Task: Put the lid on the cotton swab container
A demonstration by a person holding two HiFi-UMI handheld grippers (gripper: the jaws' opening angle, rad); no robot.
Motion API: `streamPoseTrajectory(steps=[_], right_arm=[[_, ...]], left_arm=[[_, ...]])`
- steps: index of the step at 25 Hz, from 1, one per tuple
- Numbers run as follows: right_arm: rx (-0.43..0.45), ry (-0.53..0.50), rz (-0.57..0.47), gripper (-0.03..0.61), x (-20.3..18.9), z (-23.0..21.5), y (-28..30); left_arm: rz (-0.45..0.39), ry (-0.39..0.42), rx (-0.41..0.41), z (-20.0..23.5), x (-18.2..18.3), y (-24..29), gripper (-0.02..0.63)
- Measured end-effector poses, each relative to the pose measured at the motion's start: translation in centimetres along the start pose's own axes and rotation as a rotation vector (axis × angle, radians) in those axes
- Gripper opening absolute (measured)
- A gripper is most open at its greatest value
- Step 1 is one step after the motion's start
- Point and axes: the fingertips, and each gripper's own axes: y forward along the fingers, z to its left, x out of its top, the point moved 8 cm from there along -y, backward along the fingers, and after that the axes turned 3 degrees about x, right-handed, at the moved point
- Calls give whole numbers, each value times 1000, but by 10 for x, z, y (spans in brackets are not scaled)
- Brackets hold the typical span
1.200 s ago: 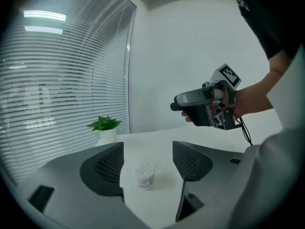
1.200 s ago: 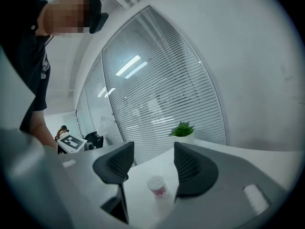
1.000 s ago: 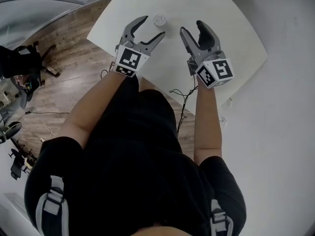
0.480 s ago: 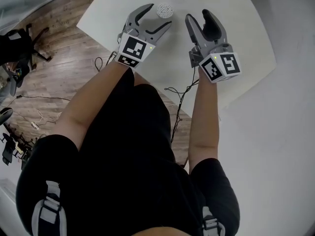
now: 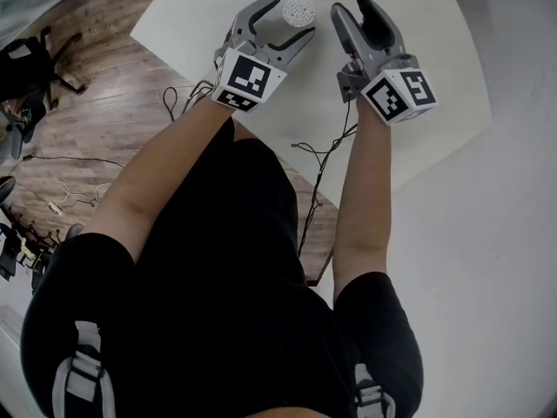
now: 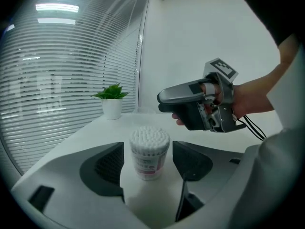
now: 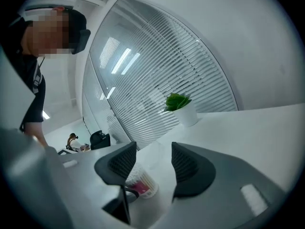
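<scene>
A clear cotton swab container [image 5: 298, 10] with a pink label stands upright and uncovered on the white table [image 5: 418, 77], its white swab tips showing. My left gripper [image 5: 291, 20] is open, and its jaws flank the container [image 6: 149, 151] with a gap on each side. My right gripper [image 5: 352, 7] hovers just right of it, open, with nothing between the jaws, which have just been closing a little. In the right gripper view [image 7: 152, 149] the container [image 7: 142, 184] shows low and left, partly behind one jaw. I cannot make out a lid.
A small green plant in a white pot [image 6: 112, 101] stands at the table's far edge by the window blinds, and it also shows in the right gripper view [image 7: 181, 108]. Beyond the table's left edge lie wood floor, cables and a dark chair [image 5: 35, 68].
Both grippers have come down and forward over the table. The left jaws, which were short of the container, now stand on either side of it. The right gripper has drawn level beside it.
</scene>
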Motion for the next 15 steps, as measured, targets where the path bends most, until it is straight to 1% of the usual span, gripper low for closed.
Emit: streamPoseTrajectory(steps=[3, 7, 9, 12, 15], right_arm=[[20, 23, 20, 212, 7, -4, 16], [45, 48, 36, 210, -6, -12, 14], [57, 55, 39, 210, -6, -15, 16], [76, 63, 46, 192, -5, -18, 19], [107, 81, 60, 166, -10, -19, 19]], left_arm=[[8, -6, 9, 6, 3, 3, 310], [13, -6, 9, -6, -8, 3, 310], [15, -3, 1, -8, -7, 4, 305], [21, -6, -11, -8, -4, 4, 255], [25, 0, -19, -10, -8, 3, 253]])
